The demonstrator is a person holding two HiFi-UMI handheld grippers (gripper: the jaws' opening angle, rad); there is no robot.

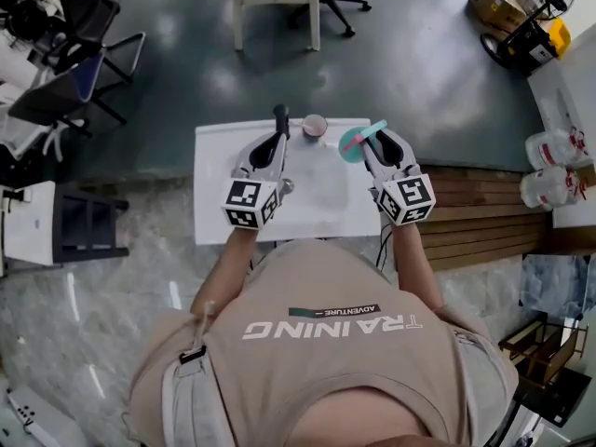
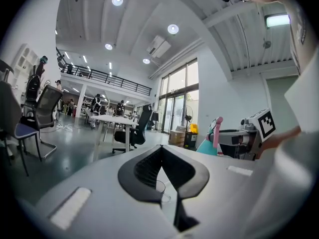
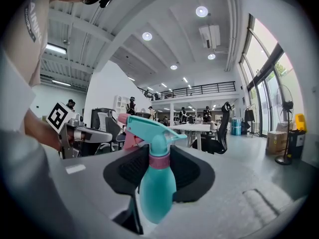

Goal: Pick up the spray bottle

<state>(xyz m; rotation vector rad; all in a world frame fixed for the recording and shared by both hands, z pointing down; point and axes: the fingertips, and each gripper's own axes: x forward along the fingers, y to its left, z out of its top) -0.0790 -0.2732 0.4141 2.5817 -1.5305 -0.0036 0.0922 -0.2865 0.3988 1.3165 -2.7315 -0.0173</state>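
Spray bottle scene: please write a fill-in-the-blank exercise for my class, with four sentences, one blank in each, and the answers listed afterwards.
1. The spray bottle is gripped by the person's ____ gripper.
2. The collar round the bottle's neck is ____ in colour.
3. The left gripper holds ____.
4. The table below both grippers is ____ in colour.

Answers: right; pink; nothing; white.
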